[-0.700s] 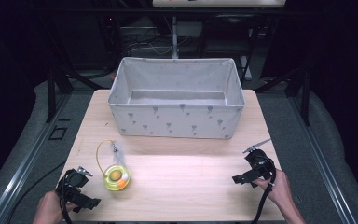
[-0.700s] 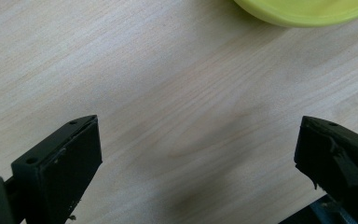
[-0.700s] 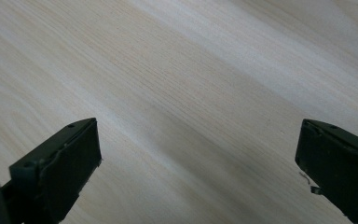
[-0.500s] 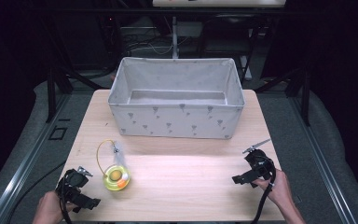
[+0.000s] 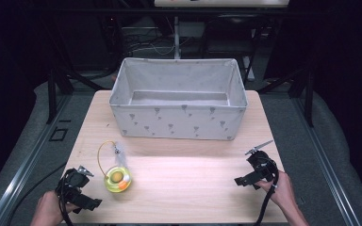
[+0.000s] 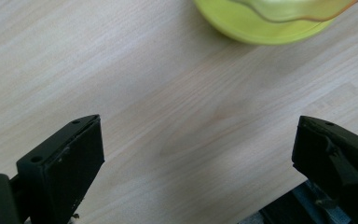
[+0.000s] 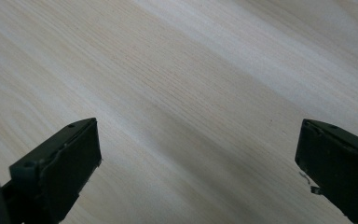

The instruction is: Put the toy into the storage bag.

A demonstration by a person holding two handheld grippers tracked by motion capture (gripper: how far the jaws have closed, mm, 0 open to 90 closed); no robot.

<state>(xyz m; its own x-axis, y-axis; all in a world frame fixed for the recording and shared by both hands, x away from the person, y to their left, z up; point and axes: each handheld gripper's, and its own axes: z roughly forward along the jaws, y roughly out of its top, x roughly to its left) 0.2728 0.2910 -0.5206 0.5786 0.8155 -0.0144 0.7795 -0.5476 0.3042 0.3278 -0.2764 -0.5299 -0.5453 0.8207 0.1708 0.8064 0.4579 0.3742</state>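
While both our grippers stand wide open and empty, the yellow toy [image 5: 117, 178] lies in front of the fabric bin [image 5: 177, 120], just beside our left gripper [image 5: 86, 187]; we should straddle it squarely before closing.

Yellow-green toy [image 5: 117, 179]; grey bin [image 5: 179, 122], small dark motifs.

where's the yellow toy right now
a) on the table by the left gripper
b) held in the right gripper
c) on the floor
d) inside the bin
a: the yellow toy lies on the table in front of the bin, just beside the left gripper, whose jaws stand open with nothing between them.
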